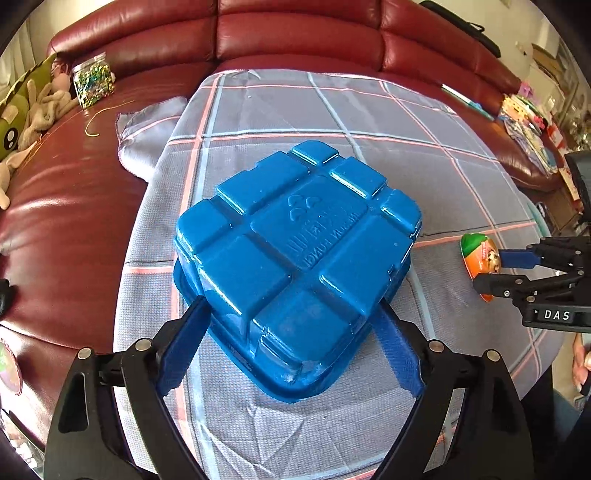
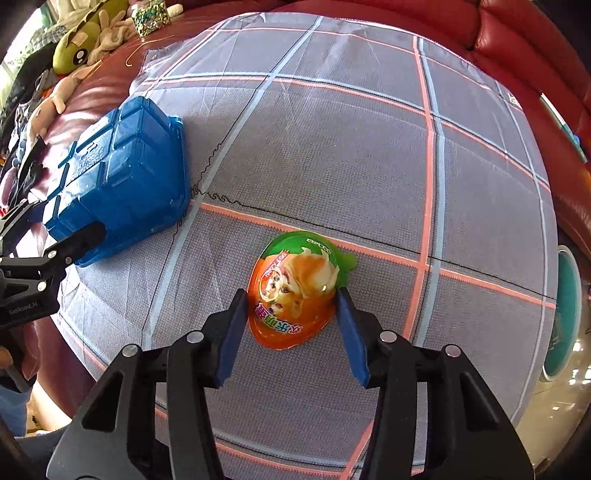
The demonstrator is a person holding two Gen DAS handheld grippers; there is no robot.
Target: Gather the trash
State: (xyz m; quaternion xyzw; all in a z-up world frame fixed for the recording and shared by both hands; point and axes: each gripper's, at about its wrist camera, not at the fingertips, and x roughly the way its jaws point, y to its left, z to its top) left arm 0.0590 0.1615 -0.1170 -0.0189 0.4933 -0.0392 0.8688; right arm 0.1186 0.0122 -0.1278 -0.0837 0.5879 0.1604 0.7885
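An upside-down blue plastic tray (image 1: 295,258) lies on the checked grey cloth (image 1: 369,118). My left gripper (image 1: 291,306) straddles its near corner, fingers against both sides, shut on it. An orange and green egg-shaped toy shell (image 2: 295,291) with a puppy picture lies on the cloth. My right gripper (image 2: 291,295) has both blue fingers touching its sides, shut on it. The shell (image 1: 480,258) and right gripper (image 1: 495,271) also show at the right of the left wrist view. The tray (image 2: 118,173) and left gripper (image 2: 74,243) show at the left of the right wrist view.
The cloth covers a dark red leather sofa (image 1: 295,33). A jar of glittery bits (image 1: 92,79) and soft toys (image 1: 44,107) lie at the left. Books and papers (image 1: 532,125) sit at the right. A black thread (image 2: 332,229) runs across the cloth.
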